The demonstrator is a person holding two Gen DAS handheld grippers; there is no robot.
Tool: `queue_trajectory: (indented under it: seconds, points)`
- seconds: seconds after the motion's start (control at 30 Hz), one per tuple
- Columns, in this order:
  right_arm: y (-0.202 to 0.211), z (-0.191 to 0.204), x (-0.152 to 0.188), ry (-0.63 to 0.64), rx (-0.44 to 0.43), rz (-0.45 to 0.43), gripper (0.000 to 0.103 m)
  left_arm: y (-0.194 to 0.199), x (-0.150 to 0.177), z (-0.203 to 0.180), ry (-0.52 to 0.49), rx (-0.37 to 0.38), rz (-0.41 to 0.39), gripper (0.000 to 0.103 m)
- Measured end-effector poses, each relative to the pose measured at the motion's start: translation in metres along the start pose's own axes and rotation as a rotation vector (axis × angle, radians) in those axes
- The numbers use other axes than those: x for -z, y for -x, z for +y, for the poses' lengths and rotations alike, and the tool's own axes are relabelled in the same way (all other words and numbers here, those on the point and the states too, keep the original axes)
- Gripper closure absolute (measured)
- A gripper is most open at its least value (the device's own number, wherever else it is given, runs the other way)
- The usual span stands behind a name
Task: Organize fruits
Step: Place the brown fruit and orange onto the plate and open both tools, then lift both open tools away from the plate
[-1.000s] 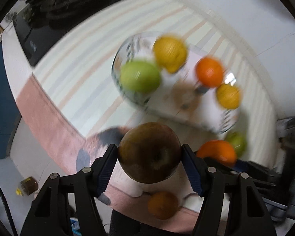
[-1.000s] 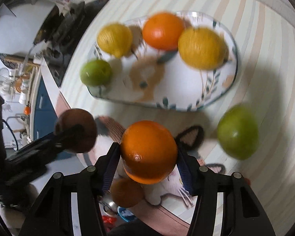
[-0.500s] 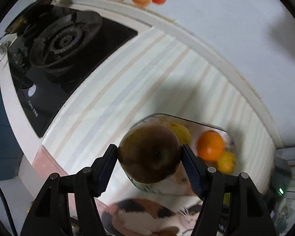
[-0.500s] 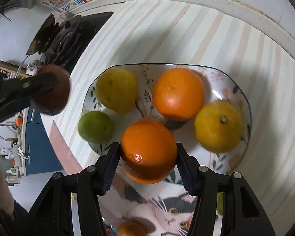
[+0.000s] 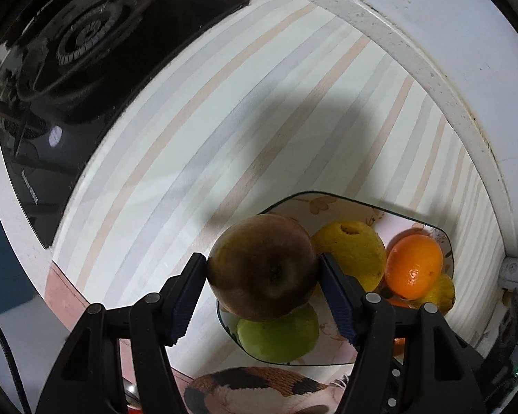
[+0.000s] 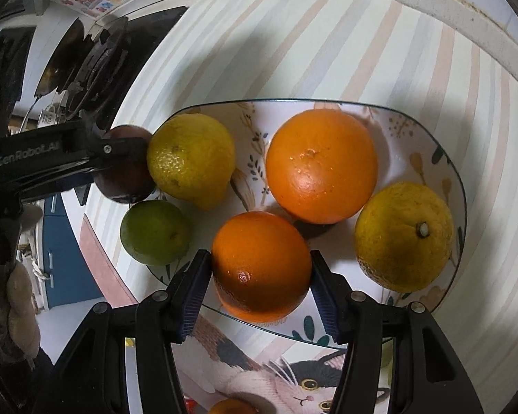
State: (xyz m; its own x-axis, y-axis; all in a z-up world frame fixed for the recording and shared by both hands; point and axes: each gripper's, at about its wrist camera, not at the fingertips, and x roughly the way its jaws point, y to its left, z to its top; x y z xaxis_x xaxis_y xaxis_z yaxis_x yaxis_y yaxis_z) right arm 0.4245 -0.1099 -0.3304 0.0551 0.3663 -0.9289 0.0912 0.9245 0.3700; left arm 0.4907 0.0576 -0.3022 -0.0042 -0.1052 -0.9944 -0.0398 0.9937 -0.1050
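Right hand-held gripper (image 6: 260, 272) jaws opening, small orange (image 6: 260, 265) between them, set on floral plate (image 6: 445, 176) (release underway, likely). Left hand-held gripper (image 5: 263, 276) clamped on brown apple (image 5: 262, 269), poised over plate's edge above green fruit (image 5: 278, 338), awaiting free spot.

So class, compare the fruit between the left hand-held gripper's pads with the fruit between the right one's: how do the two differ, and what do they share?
1. Colour: the apple is dull brown-red; the small orange is bright orange.
2. Skin: the apple is smooth with a dimple showing; the small orange is pitted and glossy.
3. Grip: the left hand-held gripper clamps the apple; the right hand-held gripper is opening around the small orange.

Shared: both are round and over the plate.
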Motion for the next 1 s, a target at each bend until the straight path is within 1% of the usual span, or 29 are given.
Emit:
queue_trajectory:
  seconds: [0.03, 0.1, 0.13, 0.17, 0.2, 0.23, 0.3, 0.4, 0.6, 0.73, 0.9, 1.0]
  points:
    - [0.004, -0.002, 0.001, -0.007, -0.012, -0.009, 0.029, 0.0, 0.0, 0.002, 0.011, 0.007, 0.002, 0.038]
    - [0.011, -0.004, 0.001, -0.011, -0.027, -0.026, 0.023, 0.001, 0.002, 0.004, 0.017, 0.005, 0.003, 0.038]
    - [0.017, -0.004, 0.002, -0.011, -0.036, -0.034, 0.022, 0.004, 0.003, 0.004, 0.014, -0.002, -0.005, 0.036]
    - [0.022, -0.004, 0.003, -0.013, -0.034, -0.041, 0.021, 0.007, 0.005, 0.004, 0.012, -0.002, -0.017, 0.026]
    - [0.026, -0.005, 0.003, -0.014, -0.031, -0.049, 0.016, 0.01, 0.007, 0.004, 0.011, 0.005, -0.026, 0.018]
    - [0.032, -0.006, 0.004, -0.015, -0.03, -0.055, 0.012, 0.014, 0.009, 0.004, 0.009, 0.01, -0.035, 0.017]
    - [0.038, -0.008, 0.007, -0.018, -0.007, -0.061, 0.011, 0.022, 0.013, 0.003, 0.003, 0.004, -0.051, 0.017]
    - [0.05, -0.01, 0.015, -0.004, 0.058, -0.079, 0.011, 0.036, 0.023, 0.001, -0.011, -0.007, -0.085, 0.017]
    - [0.076, -0.015, 0.041, 0.036, 0.187, -0.122, 0.01, 0.063, 0.059, -0.006, -0.031, -0.045, -0.177, 0.017]
    - [0.097, -0.017, 0.061, 0.056, 0.225, -0.155, 0.01, 0.077, 0.094, -0.008, -0.033, -0.058, -0.226, 0.017]
    - [0.122, -0.012, 0.086, 0.091, 0.248, -0.199, 0.01, 0.096, 0.137, -0.014, -0.035, -0.078, -0.295, 0.017]
    - [0.138, -0.007, 0.103, 0.12, 0.26, -0.232, 0.01, 0.111, 0.159, -0.014, -0.034, -0.072, -0.34, 0.017]
